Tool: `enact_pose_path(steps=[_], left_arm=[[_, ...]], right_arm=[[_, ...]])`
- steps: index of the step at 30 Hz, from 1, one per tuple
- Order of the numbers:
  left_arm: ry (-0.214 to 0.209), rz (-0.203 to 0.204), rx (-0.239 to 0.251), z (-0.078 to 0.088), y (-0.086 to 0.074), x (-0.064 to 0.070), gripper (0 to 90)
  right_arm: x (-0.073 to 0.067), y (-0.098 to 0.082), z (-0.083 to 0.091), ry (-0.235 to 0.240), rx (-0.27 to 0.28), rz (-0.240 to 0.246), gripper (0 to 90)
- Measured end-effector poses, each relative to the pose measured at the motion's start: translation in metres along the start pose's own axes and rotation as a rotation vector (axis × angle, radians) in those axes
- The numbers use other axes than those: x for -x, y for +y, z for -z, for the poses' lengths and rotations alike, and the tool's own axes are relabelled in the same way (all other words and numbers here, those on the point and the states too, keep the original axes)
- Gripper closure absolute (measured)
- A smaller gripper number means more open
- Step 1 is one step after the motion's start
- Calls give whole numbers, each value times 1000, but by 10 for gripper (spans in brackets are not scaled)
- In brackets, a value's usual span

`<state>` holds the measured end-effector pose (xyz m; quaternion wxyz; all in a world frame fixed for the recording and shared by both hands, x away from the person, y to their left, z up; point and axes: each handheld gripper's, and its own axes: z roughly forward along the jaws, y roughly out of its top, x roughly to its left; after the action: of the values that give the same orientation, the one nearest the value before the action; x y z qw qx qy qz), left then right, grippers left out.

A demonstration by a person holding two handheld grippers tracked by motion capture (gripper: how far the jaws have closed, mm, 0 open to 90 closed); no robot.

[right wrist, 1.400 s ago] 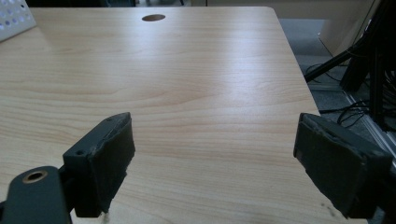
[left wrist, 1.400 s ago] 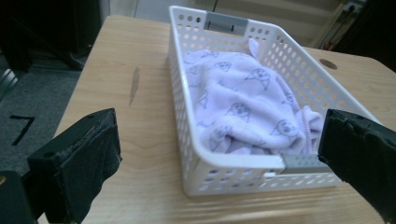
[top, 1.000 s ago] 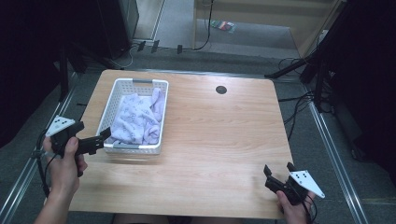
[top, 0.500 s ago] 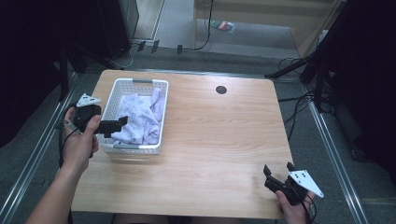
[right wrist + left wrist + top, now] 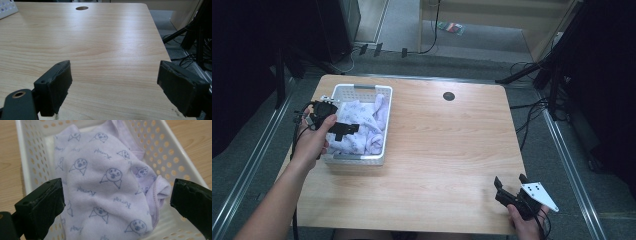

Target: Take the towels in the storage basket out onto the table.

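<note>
Two claws, both gaping: my left claw (image 5: 346, 129) hangs over the lilac printed cloth (image 5: 110, 187) in the white perforated plastic basket (image 5: 362, 91) near the desk's left edge; my right claw (image 5: 510, 186) rests at its front right corner.

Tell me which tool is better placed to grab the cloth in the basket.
Left. The left tool hangs open right over the purple cloth in the white basket. The right tool sits open at the table's near right corner, far from it.

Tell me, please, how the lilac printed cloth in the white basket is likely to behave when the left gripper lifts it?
The cloth lies crumpled in soft folds, so it will probably drape limply. It looks light. The perforated basket might shift if fabric snags.
</note>
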<state>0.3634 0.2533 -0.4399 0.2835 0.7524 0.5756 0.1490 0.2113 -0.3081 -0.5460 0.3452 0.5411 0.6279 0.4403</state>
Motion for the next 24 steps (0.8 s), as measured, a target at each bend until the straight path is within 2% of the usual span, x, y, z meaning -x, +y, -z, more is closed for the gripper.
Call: enact_pose_path(steps=[1, 3, 5, 6, 7, 9, 11, 12, 13, 14, 15, 18, 22, 24], left_arm=[[-5, 9, -17, -7, 2, 0, 0], [-5, 6, -31, -11, 3, 0, 0], [-27, 16, -59, -19, 5, 0, 0], [-37, 11, -93, -28, 7, 0, 0], [-37, 11, -93, -28, 7, 0, 0], [-31, 10, -127, -39, 10, 1, 0], [-48, 9, -169, -47, 12, 1, 0], [-48, 9, -169, -47, 12, 1, 0], [-54, 5, -210, -55, 14, 0, 0], [-54, 5, -210, -55, 14, 0, 0], [-45, 11, -224, -63, 16, 0, 0], [-47, 15, -244, -68, 18, 2, 0], [-19, 12, -265, -76, 20, 4, 0], [8, 3, -275, -80, 19, 5, 0]], right_arm=[[0, 0, 0, 0, 0, 0, 126], [0, 0, 0, 1, 1, -2, 126], [0, 0, 0, 1, 1, -3, 126], [1, 0, 0, 4, 2, -4, 126], [1, 0, 0, 4, 2, -4, 126], [1, 0, 0, 5, 2, -4, 126], [1, 0, 0, 5, 2, -4, 126], [1, 0, 0, 5, 2, -4, 126], [1, 0, 0, 4, 1, -4, 126], [1, 0, 0, 4, 1, -4, 126], [1, 0, 0, 4, 1, -3, 126], [1, 0, 0, 4, 2, -4, 126], [1, 0, 0, 7, 4, -5, 126], [1, 0, 0, 6, 4, -4, 126]])
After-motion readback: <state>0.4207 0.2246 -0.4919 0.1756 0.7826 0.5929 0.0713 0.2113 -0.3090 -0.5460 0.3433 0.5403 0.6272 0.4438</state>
